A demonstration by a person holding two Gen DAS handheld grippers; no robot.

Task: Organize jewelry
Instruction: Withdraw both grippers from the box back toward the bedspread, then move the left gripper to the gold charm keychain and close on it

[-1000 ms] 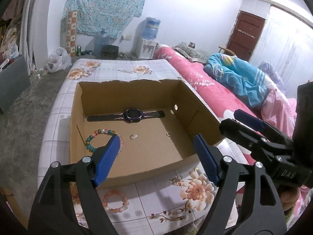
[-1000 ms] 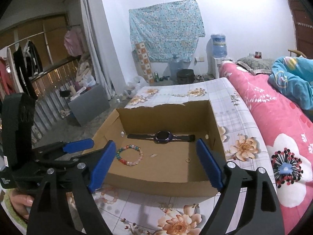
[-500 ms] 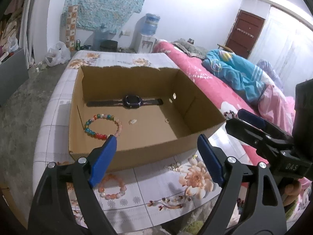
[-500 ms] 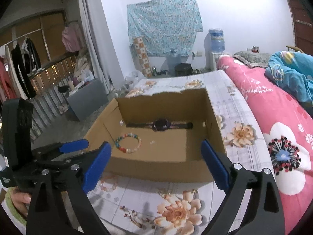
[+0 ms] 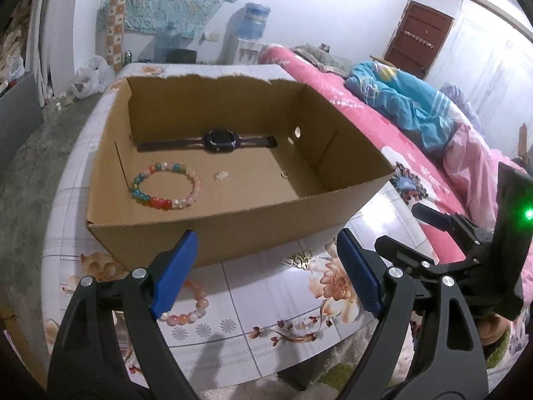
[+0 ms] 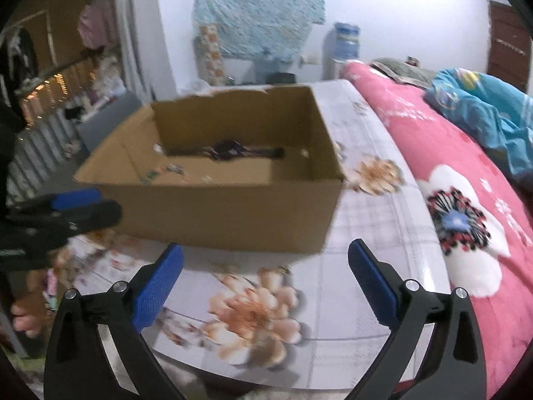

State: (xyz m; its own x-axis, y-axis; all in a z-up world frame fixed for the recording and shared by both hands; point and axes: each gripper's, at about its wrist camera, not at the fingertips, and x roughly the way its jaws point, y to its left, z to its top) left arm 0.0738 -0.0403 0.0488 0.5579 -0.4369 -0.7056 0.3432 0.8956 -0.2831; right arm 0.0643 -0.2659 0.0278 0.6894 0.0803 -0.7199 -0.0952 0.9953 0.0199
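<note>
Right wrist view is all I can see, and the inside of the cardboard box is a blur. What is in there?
Observer: A dark watch lies flat along the far wall of the cardboard box.
Visitor: Anything colourful?
Observer: Yes, a multicoloured bead bracelet lies on the box floor, near its left wall.
Visitor: Is any jewelry outside the box?
Observer: A pink bead bracelet lies on the table in front of the box, partly hidden by a finger of the left gripper.
</note>
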